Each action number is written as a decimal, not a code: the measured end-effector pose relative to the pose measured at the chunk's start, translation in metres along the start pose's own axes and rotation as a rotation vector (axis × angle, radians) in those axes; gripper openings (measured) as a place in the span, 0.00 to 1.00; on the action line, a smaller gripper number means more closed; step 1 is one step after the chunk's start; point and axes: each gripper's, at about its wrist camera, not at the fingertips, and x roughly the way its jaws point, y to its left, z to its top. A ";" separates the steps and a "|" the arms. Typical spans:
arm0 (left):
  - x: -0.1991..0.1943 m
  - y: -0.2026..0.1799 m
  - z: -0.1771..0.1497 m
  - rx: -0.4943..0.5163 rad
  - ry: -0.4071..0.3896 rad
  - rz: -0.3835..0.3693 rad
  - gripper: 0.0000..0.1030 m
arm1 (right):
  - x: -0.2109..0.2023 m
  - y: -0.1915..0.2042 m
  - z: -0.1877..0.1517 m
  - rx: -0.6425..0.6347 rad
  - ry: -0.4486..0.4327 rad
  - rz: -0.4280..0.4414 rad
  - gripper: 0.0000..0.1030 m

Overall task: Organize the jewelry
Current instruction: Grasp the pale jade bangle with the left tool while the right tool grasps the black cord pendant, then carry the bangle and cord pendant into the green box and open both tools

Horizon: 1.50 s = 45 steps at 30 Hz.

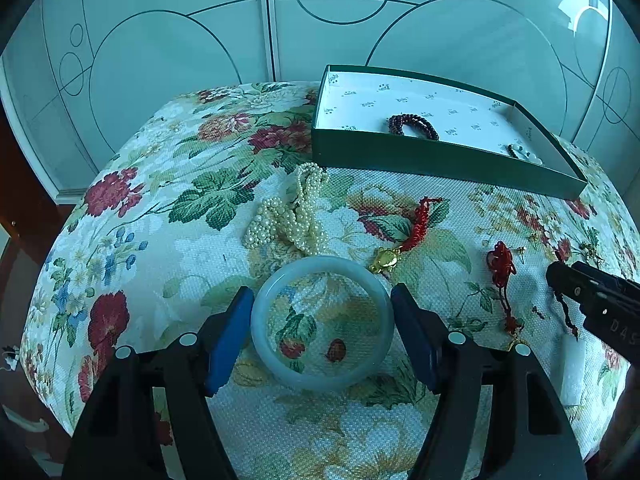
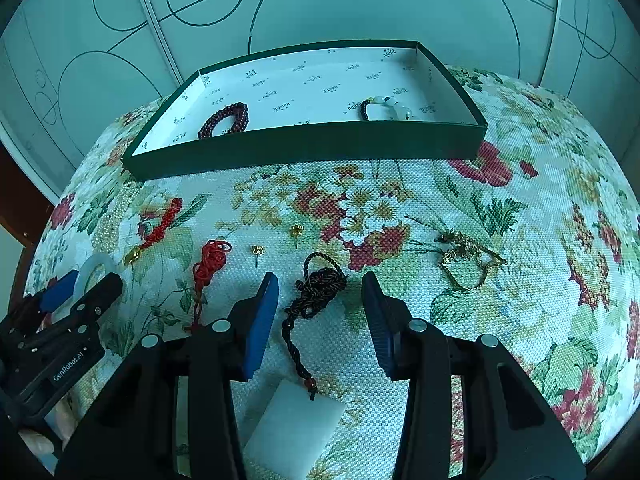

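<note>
A pale jade bangle (image 1: 320,266) lies flat on the floral cloth, and my left gripper (image 1: 322,320) is shut on it, one blue pad against each side. My right gripper (image 2: 320,292) stands open over a black knotted cord (image 2: 324,282); the cord lies between the fingers and the pads do not touch it. The cord's white stone slab (image 2: 294,428) lies close under the camera. The green box (image 2: 304,146) at the back holds a dark red bead bracelet (image 2: 224,120) and a bracelet of white and dark beads (image 2: 386,106).
On the cloth lie a pearl necklace (image 1: 288,212), a red cord with a gold charm (image 1: 384,262), a red knotted cord (image 2: 210,260), two small gold earrings (image 2: 297,232) and a gold chain (image 2: 468,256). Patterned glass doors stand behind the table.
</note>
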 end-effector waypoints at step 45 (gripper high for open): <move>-0.035 -0.004 0.040 -0.040 -0.100 -0.036 0.68 | -0.096 -0.005 0.016 0.018 -0.261 0.119 0.06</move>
